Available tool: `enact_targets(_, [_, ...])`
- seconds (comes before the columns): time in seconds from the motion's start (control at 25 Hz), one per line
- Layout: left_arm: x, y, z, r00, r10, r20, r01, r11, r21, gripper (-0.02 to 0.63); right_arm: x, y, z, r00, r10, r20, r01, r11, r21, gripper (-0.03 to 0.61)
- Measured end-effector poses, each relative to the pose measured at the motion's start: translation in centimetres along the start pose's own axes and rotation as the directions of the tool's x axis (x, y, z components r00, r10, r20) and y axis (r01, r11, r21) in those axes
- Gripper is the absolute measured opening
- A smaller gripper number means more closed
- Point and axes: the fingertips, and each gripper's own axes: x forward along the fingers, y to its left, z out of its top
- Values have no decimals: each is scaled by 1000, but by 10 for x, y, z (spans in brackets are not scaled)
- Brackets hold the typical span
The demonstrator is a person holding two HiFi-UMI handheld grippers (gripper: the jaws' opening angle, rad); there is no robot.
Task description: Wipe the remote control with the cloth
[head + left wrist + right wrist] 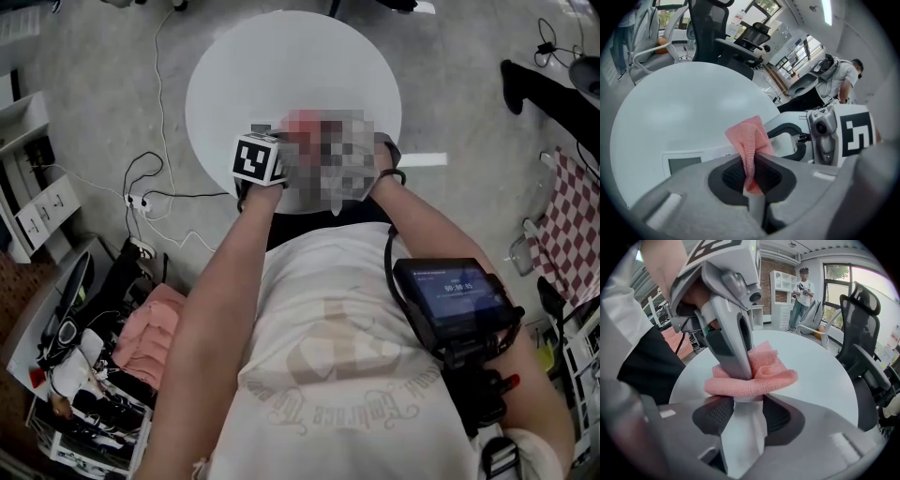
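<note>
My left gripper (749, 161) is shut on a pink cloth (751, 140), which stands bunched up out of its jaws. In the right gripper view that left gripper (740, 373) comes down from above and presses the cloth (761, 376) onto the far end of a white remote control (744, 427). My right gripper (746, 404) is shut on the remote, with a pad against each side. In the left gripper view the remote (689, 161) lies low over the round white table (234, 75). A mosaic patch hides both grippers' jaws in the head view; only the left marker cube (259, 159) shows.
Black office chairs (865, 348) stand around the table's far side, and a person (802, 291) stands farther back. Cables (155, 192) and a cluttered rack (84, 375) lie on the floor at the left. A checkered cloth (572, 225) hangs at the right.
</note>
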Motion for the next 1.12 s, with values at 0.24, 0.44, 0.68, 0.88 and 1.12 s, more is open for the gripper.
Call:
enact_targets(0.24, [-14,23,-3,999,47,4,-47,999,-22,17,-2,0,1,1000,3,6,-3,1000,-10,204])
enact_targets(0.44, [-28,46,-8,996,85,-2,-85,996,-30,18,-3,0,1,1000,6,1,-6,1000,-13,204])
enact_targets(0.68, [-40,71,-12,989,147,-17,-147,988,-39,17,-3,0,1,1000,5,-1,-5,1000,-11,204])
enact_targets(0.88, [-55,103,-16,982,187,0,-186,973,-135,17,-4,-1,1,1000,8,-4,-8,1000,-10,204])
enact_targets(1.12, [-59,111,-12,969,245,-23,-246,962,-115,18,-4,-2,0,1000,8,-6,-8,1000,-6,204])
